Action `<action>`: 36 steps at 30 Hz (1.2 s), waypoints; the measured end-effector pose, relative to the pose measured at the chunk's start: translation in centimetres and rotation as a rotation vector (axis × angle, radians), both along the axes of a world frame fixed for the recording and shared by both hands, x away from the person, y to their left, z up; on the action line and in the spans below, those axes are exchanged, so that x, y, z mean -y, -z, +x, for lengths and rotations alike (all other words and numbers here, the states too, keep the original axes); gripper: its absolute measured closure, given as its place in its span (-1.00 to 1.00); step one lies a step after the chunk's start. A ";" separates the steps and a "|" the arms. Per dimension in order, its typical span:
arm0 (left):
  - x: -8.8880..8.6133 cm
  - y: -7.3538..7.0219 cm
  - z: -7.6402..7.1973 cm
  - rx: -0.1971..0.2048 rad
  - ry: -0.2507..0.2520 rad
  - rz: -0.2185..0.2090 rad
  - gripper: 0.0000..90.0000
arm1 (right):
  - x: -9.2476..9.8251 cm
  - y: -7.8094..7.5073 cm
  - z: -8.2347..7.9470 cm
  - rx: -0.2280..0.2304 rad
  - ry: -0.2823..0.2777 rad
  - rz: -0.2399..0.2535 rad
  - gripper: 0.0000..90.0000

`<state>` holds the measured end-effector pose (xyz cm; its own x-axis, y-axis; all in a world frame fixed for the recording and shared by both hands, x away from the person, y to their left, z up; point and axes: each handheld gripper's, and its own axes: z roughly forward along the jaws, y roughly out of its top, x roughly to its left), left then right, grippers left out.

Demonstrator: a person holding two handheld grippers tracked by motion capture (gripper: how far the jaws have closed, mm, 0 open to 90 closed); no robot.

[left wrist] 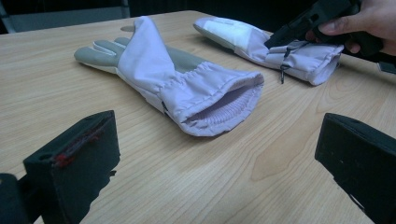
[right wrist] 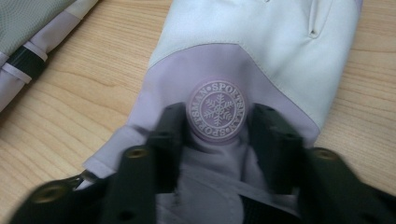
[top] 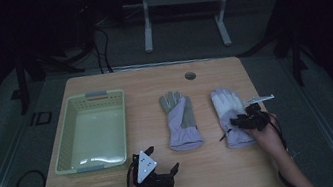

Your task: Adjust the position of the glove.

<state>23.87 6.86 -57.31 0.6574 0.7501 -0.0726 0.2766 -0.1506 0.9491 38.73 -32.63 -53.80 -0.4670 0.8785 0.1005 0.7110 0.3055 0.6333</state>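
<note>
Right gripper (right wrist: 217, 128) sits on the right glove (top: 228, 109), jaws half closed, pinching the fabric by its badge. Left gripper (top: 164, 160) is wide open, empty, near the basket (top: 64, 150).

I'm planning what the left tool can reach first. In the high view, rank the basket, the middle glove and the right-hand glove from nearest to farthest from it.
From the left tool:
1. Basket, just up and to its left.
2. Middle glove, up and to its right; close to the basket's distance, hard to separate.
3. Right-hand glove, far right, under the right tool.
</note>
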 end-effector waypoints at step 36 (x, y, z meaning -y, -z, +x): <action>-0.1 0.0 0.0 -0.004 -0.009 -0.013 -1.00 | -2.4 -11.4 -1.5 0.151 -0.032 0.102 0.80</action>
<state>23.89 6.94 -57.32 0.6499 0.7553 -0.0844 0.2815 -0.1360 0.9499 37.19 -30.20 -42.42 -0.5111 0.8518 0.1152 0.5966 0.2550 0.7610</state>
